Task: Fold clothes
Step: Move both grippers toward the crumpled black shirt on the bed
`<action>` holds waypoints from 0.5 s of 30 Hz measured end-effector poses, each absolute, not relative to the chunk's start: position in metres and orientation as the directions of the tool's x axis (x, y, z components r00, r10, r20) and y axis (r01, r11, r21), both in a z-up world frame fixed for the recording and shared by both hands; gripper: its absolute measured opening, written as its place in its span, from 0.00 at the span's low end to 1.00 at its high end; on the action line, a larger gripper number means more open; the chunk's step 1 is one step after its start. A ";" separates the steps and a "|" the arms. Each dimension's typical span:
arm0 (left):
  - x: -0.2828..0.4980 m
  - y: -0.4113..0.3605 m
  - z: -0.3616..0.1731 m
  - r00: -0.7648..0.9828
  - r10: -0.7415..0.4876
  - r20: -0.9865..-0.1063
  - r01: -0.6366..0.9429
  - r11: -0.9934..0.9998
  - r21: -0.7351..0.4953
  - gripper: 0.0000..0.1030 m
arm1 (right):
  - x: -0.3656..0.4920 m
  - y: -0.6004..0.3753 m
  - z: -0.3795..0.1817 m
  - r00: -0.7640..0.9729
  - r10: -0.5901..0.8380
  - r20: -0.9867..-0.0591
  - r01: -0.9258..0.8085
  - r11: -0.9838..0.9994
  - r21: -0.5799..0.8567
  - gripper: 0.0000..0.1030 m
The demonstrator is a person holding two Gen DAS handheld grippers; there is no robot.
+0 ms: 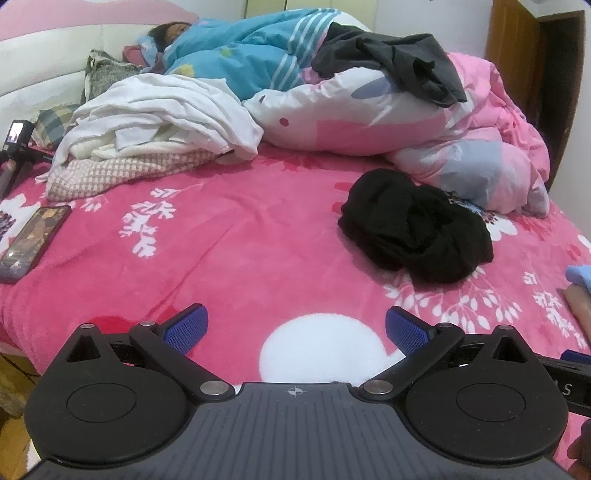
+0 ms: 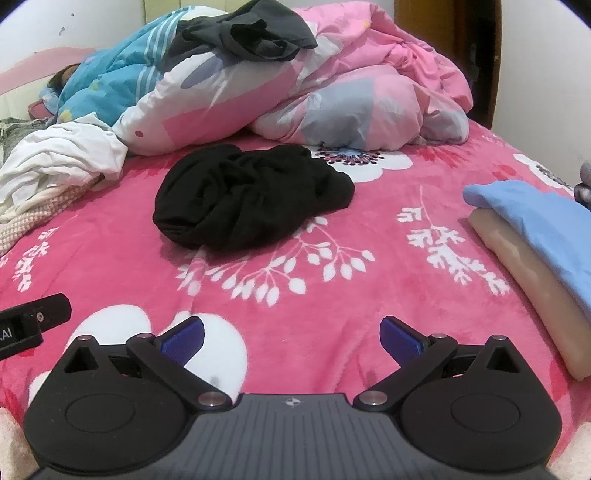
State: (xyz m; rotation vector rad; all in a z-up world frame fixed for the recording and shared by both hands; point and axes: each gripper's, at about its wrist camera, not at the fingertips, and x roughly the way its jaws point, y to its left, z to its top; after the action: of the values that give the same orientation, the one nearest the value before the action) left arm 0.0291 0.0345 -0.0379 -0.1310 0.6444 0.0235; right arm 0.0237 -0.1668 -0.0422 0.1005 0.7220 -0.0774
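A crumpled black garment (image 1: pixel 415 229) (image 2: pixel 251 194) lies bunched on the pink flowered blanket (image 1: pixel 240 236) (image 2: pixel 332 295). My left gripper (image 1: pixel 295 330) hovers open over the blanket's near edge, well short of the black garment and to its left. My right gripper (image 2: pixel 291 338) is open too, nothing between its blue pads (image 2: pixel 184 338), with the garment straight ahead and farther up the bed. A folded light blue piece (image 2: pixel 535 225) rests on a folded beige piece (image 2: pixel 532 280) at the right. A dark grey garment (image 1: pixel 391 62) (image 2: pixel 255 35) is draped on top of the quilts.
A pile of white cloth (image 1: pixel 159 114) (image 2: pixel 55 162) lies at the left over a checked fabric (image 1: pixel 122 170). A pink quilt (image 1: pixel 461 147) (image 2: pixel 369 92) is heaped at the back. A person (image 1: pixel 173 33) lies under a blue quilt. A phone (image 1: pixel 33 240) rests at the left edge.
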 end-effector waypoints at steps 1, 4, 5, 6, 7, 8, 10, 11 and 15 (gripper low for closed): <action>0.030 0.035 -0.039 0.800 -0.020 -0.599 -0.062 0.991 -0.116 1.00 | 0.024 -0.168 -0.043 0.749 -0.033 -0.661 0.106 0.992 0.070 1.00; 0.035 0.034 -0.044 0.799 -0.022 -0.600 -0.060 0.991 -0.116 1.00 | 0.024 -0.172 -0.048 0.762 -0.015 -0.648 0.108 0.989 0.103 1.00; 0.037 0.034 -0.046 0.798 -0.022 -0.602 -0.060 0.991 -0.116 1.00 | 0.024 -0.174 -0.049 0.766 -0.009 -0.643 0.108 0.987 0.115 1.00; 0.039 0.034 -0.048 0.796 -0.023 -0.605 -0.059 0.991 -0.116 1.00 | 0.025 -0.175 -0.051 0.768 -0.003 -0.641 0.106 0.987 0.122 1.00; 0.042 0.033 -0.050 0.794 -0.025 -0.608 -0.059 0.991 -0.117 1.00 | 0.026 -0.176 -0.053 0.768 0.003 -0.640 0.101 0.987 0.126 1.00; 0.044 0.033 -0.052 0.791 -0.027 -0.611 -0.058 0.991 -0.119 1.00 | 0.027 -0.176 -0.055 0.768 0.007 -0.641 0.096 0.987 0.126 1.00; 0.049 0.033 -0.056 0.786 -0.035 -0.617 -0.053 0.991 -0.124 1.00 | 0.030 -0.176 -0.057 0.768 0.009 -0.641 0.084 0.990 0.115 1.00; 0.051 0.033 -0.058 0.784 -0.039 -0.620 -0.051 0.991 -0.127 1.00 | 0.031 -0.175 -0.058 0.769 0.009 -0.639 0.077 0.991 0.106 1.00; 0.060 0.034 -0.065 0.779 -0.059 -0.624 -0.041 0.989 -0.145 1.00 | 0.038 -0.174 -0.060 0.775 0.015 -0.632 0.035 0.997 0.066 1.00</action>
State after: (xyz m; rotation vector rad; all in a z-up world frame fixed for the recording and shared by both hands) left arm 0.0598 0.0337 -0.0649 -0.1535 0.6781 -0.0102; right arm 0.0379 -0.1736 -0.0600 0.0754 0.6845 -0.0108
